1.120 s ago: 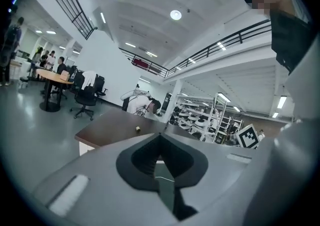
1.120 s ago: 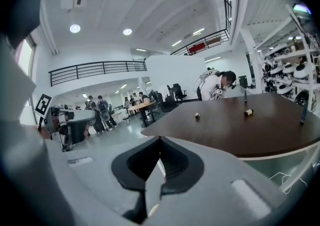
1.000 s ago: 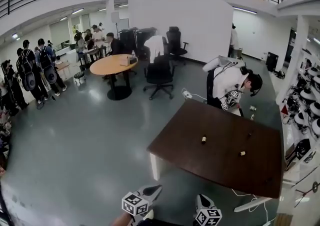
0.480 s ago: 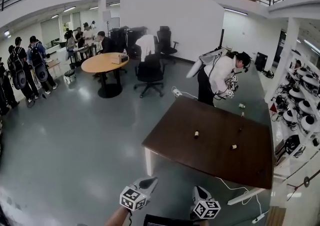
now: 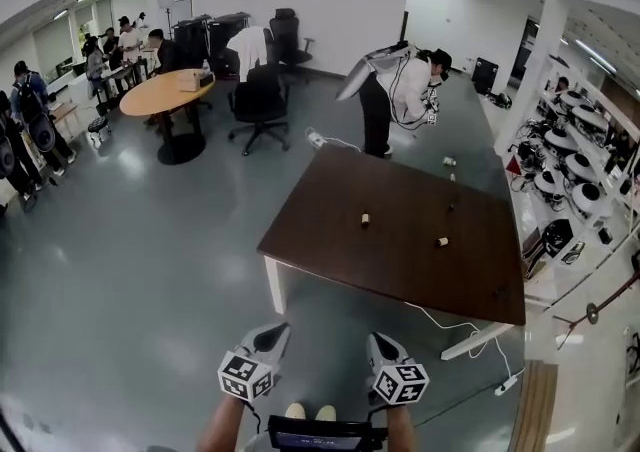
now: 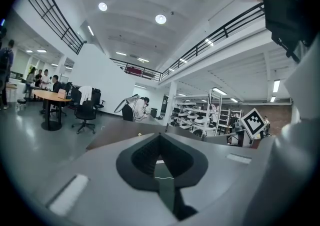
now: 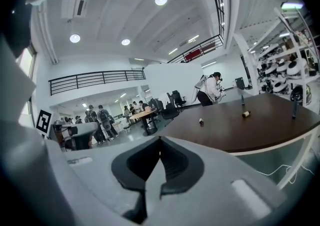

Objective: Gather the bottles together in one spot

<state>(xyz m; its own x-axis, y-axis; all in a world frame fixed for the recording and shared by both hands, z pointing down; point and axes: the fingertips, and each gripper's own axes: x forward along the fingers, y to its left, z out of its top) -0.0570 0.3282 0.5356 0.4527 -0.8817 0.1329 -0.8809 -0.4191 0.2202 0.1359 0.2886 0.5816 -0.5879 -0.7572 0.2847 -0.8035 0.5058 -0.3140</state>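
No legible text, labels, brands or numbers visible.

A dark wooden table (image 5: 340,240) stands on the grey floor (image 5: 150,270) of an open hall, where a person in a white top (image 5: 400,85) bends forward just beyond its far edge. Behind, a black office chair (image 5: 258,100) sits beside a round wooden table (image 5: 160,95), and a group of people (image 5: 30,110) stands at the left. Shelves (image 5: 560,150) of white equipment line the right side, and a white cable (image 5: 440,320) runs over the floor to a power strip (image 5: 507,382).
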